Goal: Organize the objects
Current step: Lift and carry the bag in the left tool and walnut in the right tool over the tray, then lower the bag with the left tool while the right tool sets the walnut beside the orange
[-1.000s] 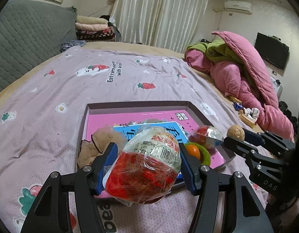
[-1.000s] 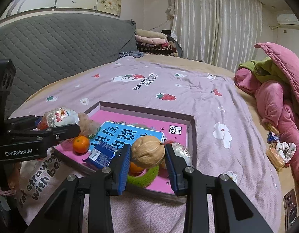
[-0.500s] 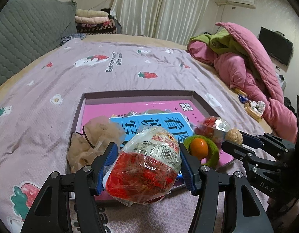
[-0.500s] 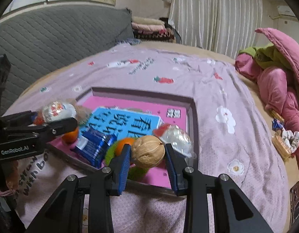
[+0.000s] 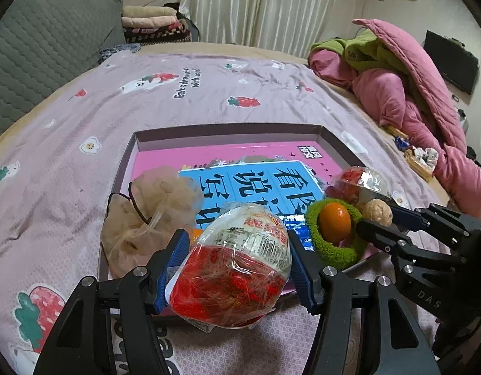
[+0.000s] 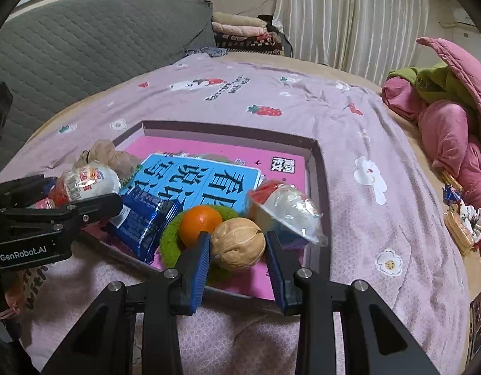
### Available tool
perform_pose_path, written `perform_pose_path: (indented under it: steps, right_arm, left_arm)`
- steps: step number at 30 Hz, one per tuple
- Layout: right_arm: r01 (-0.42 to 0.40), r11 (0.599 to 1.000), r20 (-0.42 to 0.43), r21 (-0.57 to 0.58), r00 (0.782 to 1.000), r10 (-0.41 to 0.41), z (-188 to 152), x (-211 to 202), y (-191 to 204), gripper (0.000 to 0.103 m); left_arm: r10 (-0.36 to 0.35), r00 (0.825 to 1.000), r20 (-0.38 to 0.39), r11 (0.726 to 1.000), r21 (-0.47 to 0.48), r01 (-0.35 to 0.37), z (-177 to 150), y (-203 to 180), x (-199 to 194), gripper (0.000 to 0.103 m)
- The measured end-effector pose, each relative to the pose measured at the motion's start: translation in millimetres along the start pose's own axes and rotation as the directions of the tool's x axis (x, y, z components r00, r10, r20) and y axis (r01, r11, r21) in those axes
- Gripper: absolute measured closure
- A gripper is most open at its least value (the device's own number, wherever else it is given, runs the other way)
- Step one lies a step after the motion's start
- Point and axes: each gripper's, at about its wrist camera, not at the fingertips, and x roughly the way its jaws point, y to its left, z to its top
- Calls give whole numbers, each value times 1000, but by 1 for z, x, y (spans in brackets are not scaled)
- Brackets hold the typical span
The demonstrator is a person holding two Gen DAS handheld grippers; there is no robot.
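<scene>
Holding: my left tool (image 5: 237, 265) is clenched on a plastic-wrapped snack pack (image 5: 237, 262), red half toward me, white labelled half away; my right tool (image 6: 237, 250) is clenched on a walnut (image 6: 238, 243).
Where: both loads hang over the near edge of the shallow box lid (image 5: 228, 131) lying on the bed (image 5: 84, 118), the pack toward its near left corner, the walnut toward its near right corner.
Risk, left: I judge the film wrap slippery; the pack could slide out of the pads or land on the rim and roll onto the bed.
Risk, right: the walnut is round and hard; released from height it may roll against the orange (image 6: 200, 224) sitting in the green ring (image 6: 170, 240).
Crowding: a blue snack packet (image 6: 143, 222) and another wrapped pack (image 6: 287, 209) leave little free room near that edge.
Axis: the pack's long axis runs away from me, tilted up at the far end.
</scene>
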Motion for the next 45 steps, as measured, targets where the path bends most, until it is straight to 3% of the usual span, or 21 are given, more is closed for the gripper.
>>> perform_pose_path:
  steps: [37,45]
  right_arm:
    - [-10,999,-21,-31,1000,9,-1,5,11,67]
    - [-28,1000,-15,-7,1000,28,1,-1,9,55]
  left_arm:
    - [11,1000,5,1000,11,-11,0,-3,-2,40]
    - [3,1000,10,1000,5,-3,1,-3,-5,40]
